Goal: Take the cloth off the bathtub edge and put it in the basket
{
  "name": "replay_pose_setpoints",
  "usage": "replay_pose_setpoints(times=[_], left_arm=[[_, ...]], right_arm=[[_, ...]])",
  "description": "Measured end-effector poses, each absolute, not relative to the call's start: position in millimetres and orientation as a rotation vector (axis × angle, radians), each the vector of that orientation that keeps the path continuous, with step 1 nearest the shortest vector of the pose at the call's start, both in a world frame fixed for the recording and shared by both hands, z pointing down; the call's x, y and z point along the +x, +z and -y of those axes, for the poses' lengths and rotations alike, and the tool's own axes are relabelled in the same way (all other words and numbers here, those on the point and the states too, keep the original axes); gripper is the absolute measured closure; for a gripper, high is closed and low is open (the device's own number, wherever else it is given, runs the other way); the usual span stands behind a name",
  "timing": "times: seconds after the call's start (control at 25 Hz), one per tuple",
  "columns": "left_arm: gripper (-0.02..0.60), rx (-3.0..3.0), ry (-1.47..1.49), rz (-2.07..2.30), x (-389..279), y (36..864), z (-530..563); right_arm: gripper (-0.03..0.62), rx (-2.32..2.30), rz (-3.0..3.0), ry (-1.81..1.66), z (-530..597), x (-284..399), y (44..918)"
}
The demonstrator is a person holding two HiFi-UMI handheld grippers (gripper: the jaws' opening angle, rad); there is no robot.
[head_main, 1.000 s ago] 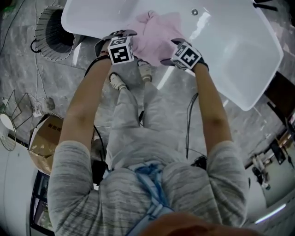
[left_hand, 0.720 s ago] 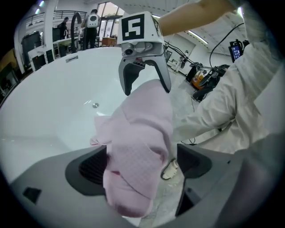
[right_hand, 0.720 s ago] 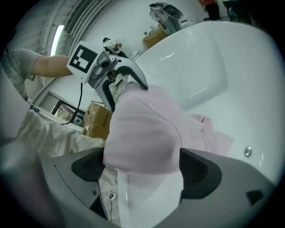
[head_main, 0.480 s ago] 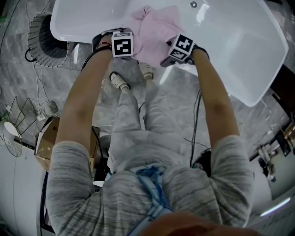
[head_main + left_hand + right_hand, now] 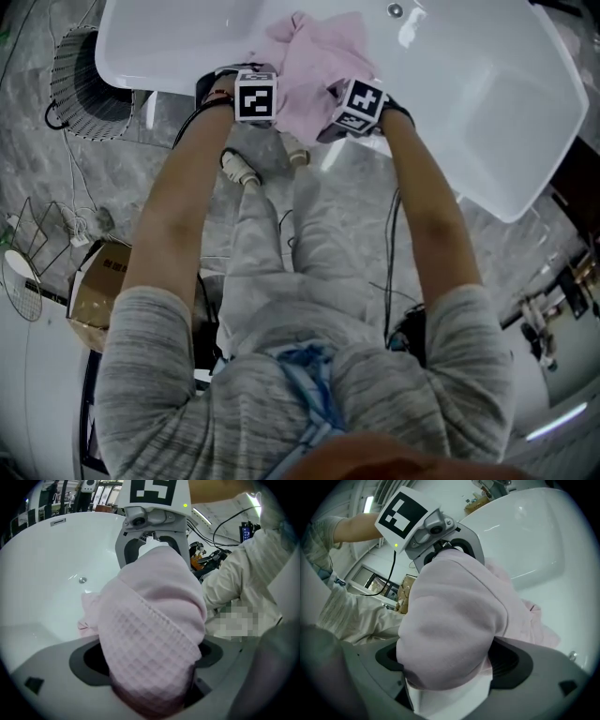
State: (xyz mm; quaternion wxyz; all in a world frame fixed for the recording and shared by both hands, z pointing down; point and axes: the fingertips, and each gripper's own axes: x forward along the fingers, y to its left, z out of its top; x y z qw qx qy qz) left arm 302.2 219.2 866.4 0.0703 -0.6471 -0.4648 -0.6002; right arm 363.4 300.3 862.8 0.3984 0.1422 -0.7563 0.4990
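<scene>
A pink waffle-weave cloth [image 5: 314, 56] lies bunched over the near rim of the white bathtub [image 5: 487, 103]. My left gripper [image 5: 262, 94] grips its left side and my right gripper [image 5: 349, 108] its right side, both shut on it. In the left gripper view the cloth [image 5: 154, 630] fills the gap between my jaws, with the right gripper [image 5: 147, 531] facing me behind it. The right gripper view has a fold of cloth [image 5: 450, 625] bulging between its jaws, the left gripper [image 5: 431, 531] just beyond. The round wire basket [image 5: 89, 80] stands on the floor left of the tub.
The tub drain [image 5: 396, 10] shows past the cloth. On the marble floor are a cardboard box [image 5: 98, 291], a wire rack [image 5: 28, 234] and loose cables [image 5: 389, 253]. My feet [image 5: 242, 169] stand right against the tub.
The two grippers have drawn a little closer together on the cloth, bunching it up between them. The cloth stays on the tub rim.
</scene>
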Motion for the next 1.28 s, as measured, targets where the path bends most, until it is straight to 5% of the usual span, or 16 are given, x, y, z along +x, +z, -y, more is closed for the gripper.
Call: replay_pose_setpoints(times=[0.28,0.84,1.16,1.28], left_arm=[[0.104,-1.957,-1.695,1.370,313,866,-241],[0.233,-2.067,-1.558,1.323,328,837,-253],[0.350,-2.273,-1.486,1.134,334,804,-251],[0.449,-2.379,-1.489,1.081,333,787,-250]], right_arm=[[0.109,0.479,1.978,1.201,-281,343,860],[0.166,0.597,1.996,1.063,-269,336,824],[0.291,0.682,2.003,0.946,-268,338,794],[0.378,0.746,2.006,0.921,-268,339,779]])
